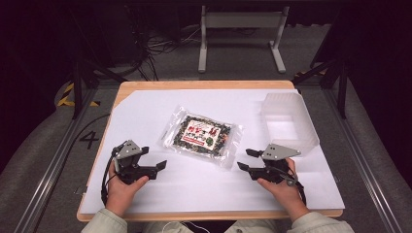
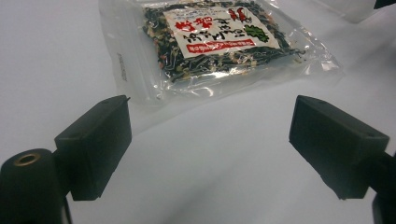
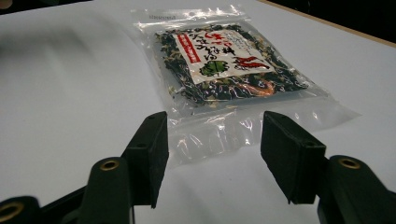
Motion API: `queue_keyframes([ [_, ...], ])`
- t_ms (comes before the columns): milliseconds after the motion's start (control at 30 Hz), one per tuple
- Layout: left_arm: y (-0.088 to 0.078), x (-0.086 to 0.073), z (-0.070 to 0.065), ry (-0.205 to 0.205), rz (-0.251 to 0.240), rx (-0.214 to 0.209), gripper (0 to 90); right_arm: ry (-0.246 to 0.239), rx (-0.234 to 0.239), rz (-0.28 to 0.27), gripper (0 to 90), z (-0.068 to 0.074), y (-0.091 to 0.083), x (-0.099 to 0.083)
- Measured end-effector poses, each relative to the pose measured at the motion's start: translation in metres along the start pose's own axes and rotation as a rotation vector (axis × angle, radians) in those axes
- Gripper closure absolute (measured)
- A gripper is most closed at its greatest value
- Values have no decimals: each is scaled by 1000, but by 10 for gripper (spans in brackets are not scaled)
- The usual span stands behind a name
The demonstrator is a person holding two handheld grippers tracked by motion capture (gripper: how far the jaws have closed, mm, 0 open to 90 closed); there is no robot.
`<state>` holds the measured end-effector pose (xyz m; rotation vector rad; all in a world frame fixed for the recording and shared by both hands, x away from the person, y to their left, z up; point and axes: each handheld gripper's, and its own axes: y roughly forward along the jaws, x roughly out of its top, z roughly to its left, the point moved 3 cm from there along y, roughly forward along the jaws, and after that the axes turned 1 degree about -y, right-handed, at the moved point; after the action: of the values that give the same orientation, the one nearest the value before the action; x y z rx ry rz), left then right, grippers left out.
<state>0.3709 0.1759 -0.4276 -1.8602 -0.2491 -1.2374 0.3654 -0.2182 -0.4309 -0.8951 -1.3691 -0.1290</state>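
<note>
Wooden table (image 1: 145, 87) under a white sheet (image 1: 145, 116), standing on grey floor (image 1: 39, 160). Beyond the table's far edge, a white metal stand (image 1: 240, 22) and, left of it, tangled dark cables (image 1: 160, 46). Left of the table, a metal rail (image 1: 53, 165), a painted "4" (image 1: 89, 139), yellow-black tape (image 1: 65, 94). Dark all around, light on the table.

Left hand-held gripper (image 1: 154, 158) left of the packet (image 1: 202, 134), jaws spread wide, right hand-held gripper (image 1: 246, 159) just right of it, jaws apart, both empty
</note>
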Motion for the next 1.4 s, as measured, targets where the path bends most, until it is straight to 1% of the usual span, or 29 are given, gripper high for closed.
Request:
queue_keyframes([
  [133, -3, 7, 1, -6, -11, 2, 138, -4, 3, -3, 413, 1, -1, 0],
  [167, -4, 9, 1, -16, -12, -1, 138, -8, 2, -1, 411, 1, -1, 0],
  [233, -5, 12, 3, -10, -17, 2, 138, -7, 3, -1, 409, 1, -1, 0],
  [333, -5, 21, 10, -38, -35, 11, 133, 5, 12, -2, 404, 0, 0, -2],
  [367, -5, 21, 10, -38, -35, 11, 132, 9, 14, 0, 404, 0, 0, -3],
  [400, -4, 26, 16, -66, -54, 5, 132, 13, 15, 2, 402, 0, 1, -3],
  [500, -1, 33, 23, -75, -60, 9, 129, 11, 22, 4, 397, 0, 4, -3],
  [600, 2, 37, 26, -73, -59, 13, 124, 2, 27, 11, 392, 2, 5, -4],
  [633, 6, 39, 28, -81, -56, 7, 119, -1, 27, 13, 388, 3, 5, -4],
  [667, 8, 40, 29, -77, -43, 5, 115, -2, 24, 15, 388, 3, 5, -4],
  [733, 13, 42, 29, -84, -12, 10, 101, 4, 27, 18, 387, 3, 5, -5],
  [767, 16, 43, 30, -86, -3, 17, 100, 9, 27, 21, 388, 3, 5, -6],
  [800, 18, 44, 30, -94, 4, 11, 100, 11, 29, 21, 388, 4, 5, -7],
  [900, 22, 46, 33, -104, 3, 16, 105, 12, 26, 23, 387, 4, 5, -8],
  [933, 27, 49, 36, -116, -9, 24, 109, 13, 24, 23, 385, 5, 4, -8],
  [967, 29, 51, 38, -107, -19, 35, 114, 10, 21, 25, 385, 5, 4, -8],
  [1000, 31, 51, 38, -115, -30, 40, 120, 9, 21, 26, 384, 5, 4, -9],
  [1033, 31, 51, 38, -115, -30, 40, 122, 9, 21, 26, 384, 5, 4, -9],
  [1067, 34, 53, 39, -125, -36, 40, 122, 5, 20, 28, 382, 6, 3, -9],
  [1200, 39, 56, 41, -125, -41, 40, 133, -1, 18, 24, 378, 5, 4, -8],
  [1233, 42, 56, 42, -123, -45, 37, 133, -1, 18, 22, 377, 5, 4, -8],
  [1267, 45, 56, 42, -119, -44, 41, 139, -4, 20, 21, 375, 5, 5, -7],
  [1333, 49, 56, 43, -91, -39, 62, 147, -13, 20, 22, 373, 5, 6, -7],
  [1367, 52, 55, 41, -82, -55, 79, 159, -17, 23, 25, 372, 6, 6, -7],
  [1400, 53, 54, 41, -58, -76, 93, 176, -22, 23, 27, 372, 6, 6, -7],
])
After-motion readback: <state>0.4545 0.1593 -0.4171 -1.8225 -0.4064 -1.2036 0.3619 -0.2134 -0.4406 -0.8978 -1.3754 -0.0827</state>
